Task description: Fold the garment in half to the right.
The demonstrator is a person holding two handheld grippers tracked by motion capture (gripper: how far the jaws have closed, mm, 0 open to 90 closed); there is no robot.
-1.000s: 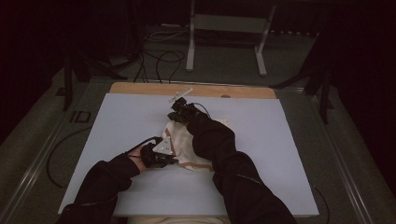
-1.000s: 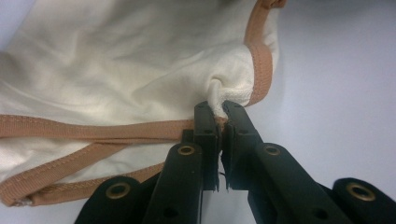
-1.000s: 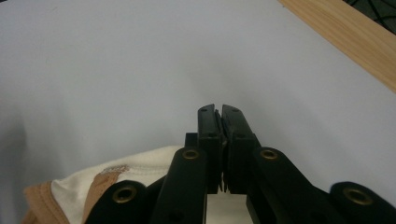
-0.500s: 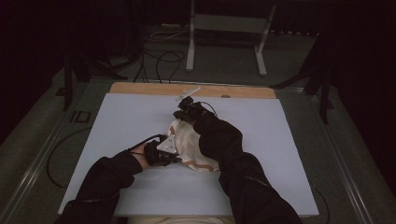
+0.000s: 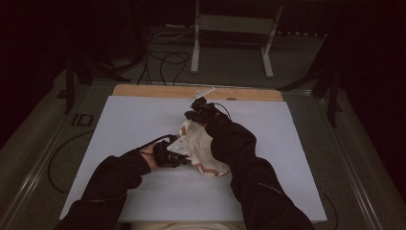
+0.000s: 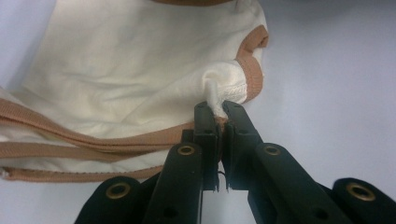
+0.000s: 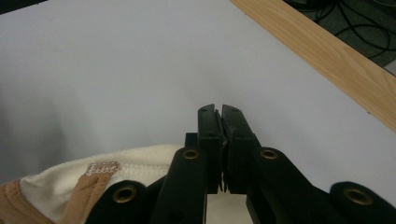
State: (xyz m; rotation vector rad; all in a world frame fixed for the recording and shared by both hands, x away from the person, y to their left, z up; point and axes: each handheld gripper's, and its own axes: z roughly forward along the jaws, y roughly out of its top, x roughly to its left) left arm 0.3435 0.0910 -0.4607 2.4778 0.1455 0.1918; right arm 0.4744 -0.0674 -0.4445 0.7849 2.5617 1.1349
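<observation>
Both grippers are clamped on the cream garment (image 5: pixel 203 148) mid-sheet (image 5: pixel 119 124), the left gripper (image 6: pixel 218 112) pinching a trimmed corner and the right gripper (image 7: pixel 219 112) seemingly holding fabric below its tips, so folding looks barely begun.

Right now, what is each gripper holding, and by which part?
Left gripper pinches the cream garment at a corner of its tan-trimmed edge. Right gripper is shut; whether it holds cloth cannot be told.
</observation>
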